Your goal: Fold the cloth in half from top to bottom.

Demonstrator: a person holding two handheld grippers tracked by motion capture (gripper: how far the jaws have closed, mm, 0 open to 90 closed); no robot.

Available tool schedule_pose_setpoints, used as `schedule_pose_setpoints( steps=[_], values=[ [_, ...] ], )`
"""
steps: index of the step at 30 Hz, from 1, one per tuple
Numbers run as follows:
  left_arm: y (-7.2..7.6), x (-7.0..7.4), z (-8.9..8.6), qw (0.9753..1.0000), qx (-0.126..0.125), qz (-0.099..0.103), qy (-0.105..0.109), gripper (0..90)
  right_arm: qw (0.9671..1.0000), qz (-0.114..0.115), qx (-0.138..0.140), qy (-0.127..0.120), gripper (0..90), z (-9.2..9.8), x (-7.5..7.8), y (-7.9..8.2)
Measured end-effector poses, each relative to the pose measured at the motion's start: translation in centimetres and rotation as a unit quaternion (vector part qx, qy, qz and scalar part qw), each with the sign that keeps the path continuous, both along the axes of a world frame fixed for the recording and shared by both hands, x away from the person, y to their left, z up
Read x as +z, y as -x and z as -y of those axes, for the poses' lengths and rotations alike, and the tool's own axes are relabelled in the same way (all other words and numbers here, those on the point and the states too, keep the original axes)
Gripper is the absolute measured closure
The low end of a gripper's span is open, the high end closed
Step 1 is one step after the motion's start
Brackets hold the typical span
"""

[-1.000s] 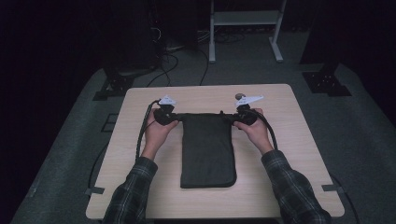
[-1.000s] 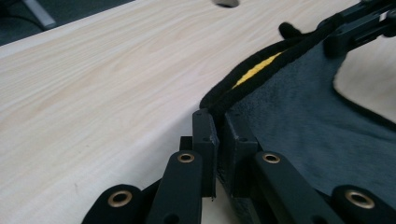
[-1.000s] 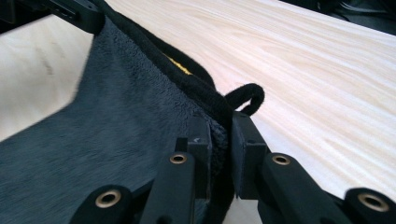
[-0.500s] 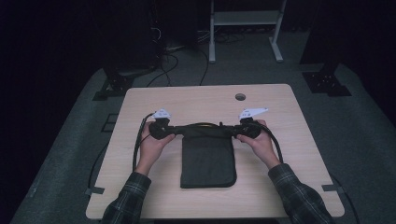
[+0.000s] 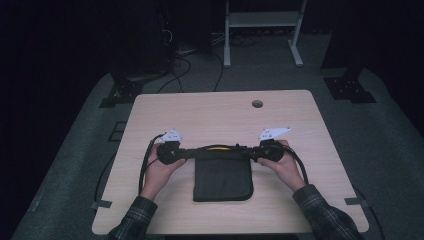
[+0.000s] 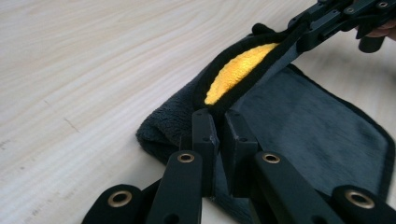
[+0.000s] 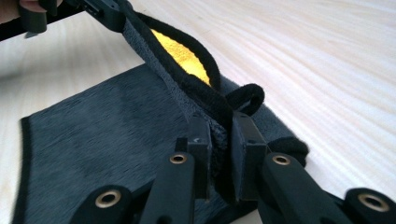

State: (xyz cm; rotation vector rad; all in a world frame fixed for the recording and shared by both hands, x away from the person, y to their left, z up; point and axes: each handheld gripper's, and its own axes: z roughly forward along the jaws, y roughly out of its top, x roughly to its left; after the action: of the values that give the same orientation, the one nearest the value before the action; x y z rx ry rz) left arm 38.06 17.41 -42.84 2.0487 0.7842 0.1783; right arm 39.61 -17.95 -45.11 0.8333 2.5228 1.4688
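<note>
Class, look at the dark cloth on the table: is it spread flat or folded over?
Folded: the cloth is doubled, its far edge lifted by both tongs, yellow underside showing.

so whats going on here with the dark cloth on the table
A person sits at a light wooden table with a handheld gripper in each hand. The left gripper and the right gripper each pinch one end of the far edge of a dark grey cloth, holding that edge raised between them while the near part lies flat on the table. Where the layers gape along the raised edge, a yellow inner side shows. It looks like a fold in progress.
</note>
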Motion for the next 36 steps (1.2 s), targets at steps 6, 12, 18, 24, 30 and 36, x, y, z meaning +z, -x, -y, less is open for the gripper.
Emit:
schedule_pose_setpoints(
  steps=[6,12,18,24,30,36],
  values=[
    [1.8,0.1,-0.1,0.9999,-0.010,-0.001,-0.001,84.2,0.9999,-0.003,0.015,-0.002,78.7,0.2,0.1,1.6],
    [3.6,0.1,-0.3,0.9997,-0.022,-0.006,0.000,84.2,0.9995,-0.001,0.031,-0.003,78.6,0.2,0.2,3.3],
    [5.3,-0.1,-0.5,0.9993,-0.034,-0.013,-0.003,84.2,0.9988,-0.005,0.048,-0.005,78.5,0.3,0.3,5.1],
    [6.6,-0.9,-0.3,0.9984,-0.045,-0.026,-0.020,84.1,0.9979,-0.002,0.063,0.015,78.0,0.2,-0.2,6.7],
    [7.4,-1.9,-0.1,0.9965,-0.056,-0.047,-0.040,83.8,0.9968,-0.008,0.073,0.030,76.0,0.2,-1.0,7.8],
    [7.6,-2.3,0.0,0.9951,-0.059,-0.062,-0.048,78.9,0.9960,-0.018,0.077,0.042,68.8,0.1,-1.5,8.4]
  ],
)
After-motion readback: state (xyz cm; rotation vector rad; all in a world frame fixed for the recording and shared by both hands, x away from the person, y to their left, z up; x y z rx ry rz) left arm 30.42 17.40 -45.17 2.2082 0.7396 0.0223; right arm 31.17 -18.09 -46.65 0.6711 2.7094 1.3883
